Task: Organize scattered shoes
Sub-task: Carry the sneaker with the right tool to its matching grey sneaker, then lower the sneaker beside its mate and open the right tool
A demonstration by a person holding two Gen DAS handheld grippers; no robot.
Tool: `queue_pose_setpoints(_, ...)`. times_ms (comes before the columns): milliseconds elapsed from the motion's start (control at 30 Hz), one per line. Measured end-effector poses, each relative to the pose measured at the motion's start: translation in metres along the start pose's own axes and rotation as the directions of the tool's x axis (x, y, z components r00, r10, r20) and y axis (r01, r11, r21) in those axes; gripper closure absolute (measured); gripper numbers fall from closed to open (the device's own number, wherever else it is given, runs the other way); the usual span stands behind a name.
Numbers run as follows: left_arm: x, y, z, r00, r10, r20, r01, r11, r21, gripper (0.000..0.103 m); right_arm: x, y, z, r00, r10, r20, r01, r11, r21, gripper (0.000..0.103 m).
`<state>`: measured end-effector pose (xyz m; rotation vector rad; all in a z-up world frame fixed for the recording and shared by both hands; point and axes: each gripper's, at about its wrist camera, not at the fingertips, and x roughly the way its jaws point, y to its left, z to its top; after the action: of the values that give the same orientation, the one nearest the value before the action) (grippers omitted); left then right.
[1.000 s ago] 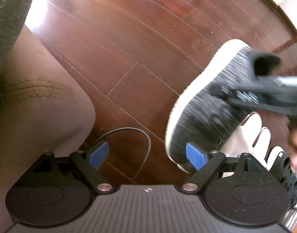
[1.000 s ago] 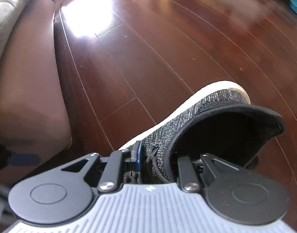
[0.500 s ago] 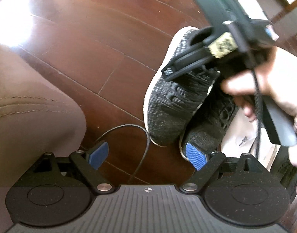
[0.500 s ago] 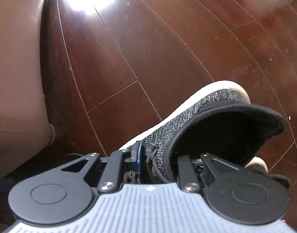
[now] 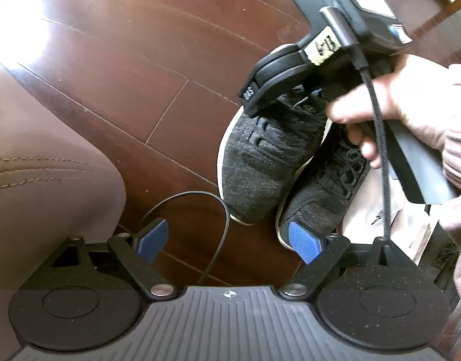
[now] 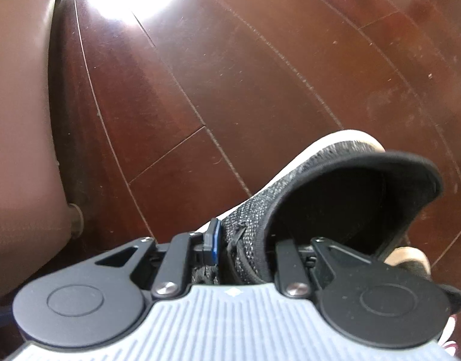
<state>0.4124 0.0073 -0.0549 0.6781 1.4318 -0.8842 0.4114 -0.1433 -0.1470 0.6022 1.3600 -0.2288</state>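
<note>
- Landmark for everything here is the grey knit shoe (image 5: 260, 162), toe toward us, sitting down on the dark wooden floor (image 5: 134, 69) or just above it; contact under the sole is hidden.
- Far to its left, the brown leather sofa (image 5: 40, 162) crowds the floor. A wide swing that way could bump the cushion.
- Nearer on that side, a thin black cable (image 5: 221, 234) loops across the boards and almost reaches the toe. If the shoe gets nudged forward it could ride up onto that loop and sit crooked.
- Below the toe, the left gripper (image 5: 230, 240) hangs with its blue pads spread wide and nothing between them. Pushing in now risks knocking either sneaker out of line.
- On the shoe itself, the right gripper (image 6: 245, 249) is pinched on the collar wall, one pad outside the knit, the other inside the opening. That soft fabric could fold or slip, and releasing before the sole sits flat might tip it.
- Pressed against its right side, the second grey shoe (image 5: 323, 192) lies with toes nearly level, soles touching. A sideways drag would shove the mate askew.
- Further right, white shoes (image 5: 378, 207) are packed close, leaving little room.
</note>
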Motion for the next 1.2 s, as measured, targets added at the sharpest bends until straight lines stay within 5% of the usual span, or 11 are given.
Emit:
queue_pose_setpoints(367,-0.007,0.000,-0.009,1.000,-0.009,0.004,0.009,1.000,-0.001,0.012,0.010,-0.005,-0.001,0.999,-0.028,0.032,0.026,0.998,0.057,0.085)
queue_pose_setpoints(533,-0.009,-0.002,-0.010,1.000,-0.010,0.009,0.010,1.000,0.004,0.012,0.010,0.000,-0.003,0.997,-0.051,0.058,0.047,0.996,0.081,0.077)
queue_pose_setpoints(600,-0.011,-0.004,-0.011,1.000,-0.008,0.014,0.008,1.000,0.011,0.012,0.004,-0.004,-0.005,0.994,-0.054,0.096,0.041,0.990,0.134,0.058)
queue_pose_setpoints(700,-0.012,-0.004,-0.012,1.000,0.002,0.029,-0.002,1.000,0.011,0.012,-0.009,-0.010,-0.009,0.987,-0.064,0.147,0.037,0.983,0.178,0.047)
queue_pose_setpoints(900,-0.018,-0.004,-0.014,0.999,0.015,0.051,-0.015,1.000,0.018,0.012,-0.044,-0.024,-0.032,0.971,-0.051,0.232,-0.015,0.962,0.271,0.046)
queue_pose_setpoints(1200,-0.030,-0.014,-0.018,0.994,0.031,0.102,-0.036,0.998,0.044,0.012,-0.118,-0.041,-0.109,0.916,-0.128,0.380,-0.048,0.906,0.421,0.041)
